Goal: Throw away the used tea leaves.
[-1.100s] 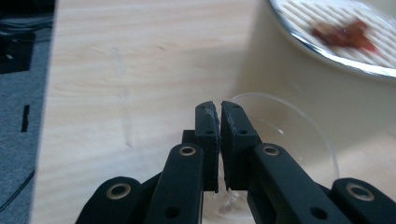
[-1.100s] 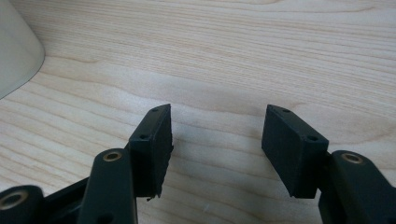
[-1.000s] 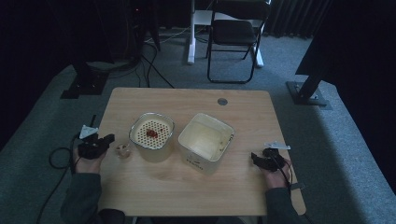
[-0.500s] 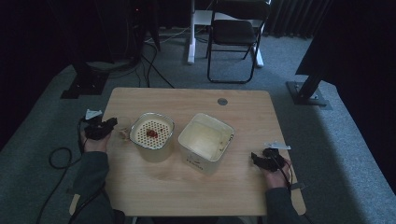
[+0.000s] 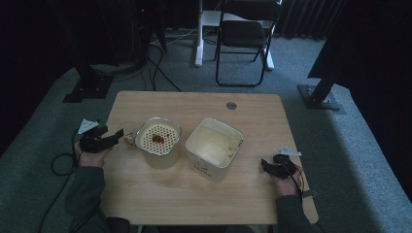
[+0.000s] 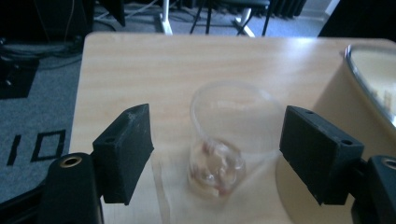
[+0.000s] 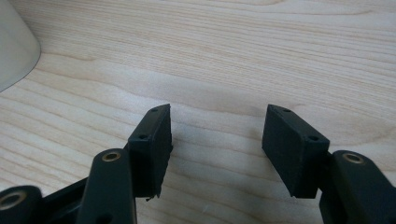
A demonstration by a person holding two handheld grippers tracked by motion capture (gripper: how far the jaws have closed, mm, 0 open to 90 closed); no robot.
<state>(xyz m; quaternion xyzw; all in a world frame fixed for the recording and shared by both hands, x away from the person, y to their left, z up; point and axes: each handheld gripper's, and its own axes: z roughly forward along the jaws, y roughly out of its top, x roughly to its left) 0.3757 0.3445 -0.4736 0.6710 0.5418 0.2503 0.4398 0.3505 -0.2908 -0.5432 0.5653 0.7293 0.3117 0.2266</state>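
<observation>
Left gripper view: left claw (image 6: 217, 158) wide, straddling clear plastic cup (image 6: 229, 140) on bench (image 6: 154, 70) beside strainer pot (image 5: 158, 141). Probably light, thin, crushable, slippery; grip mid-wall gently. Right claw (image 7: 215, 144) wide, empty.

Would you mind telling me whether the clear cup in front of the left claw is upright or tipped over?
Upright. In the left gripper view the clear cup stands on the table, rim up, with small pinkish bits in its bottom, between the open left claw.
</observation>
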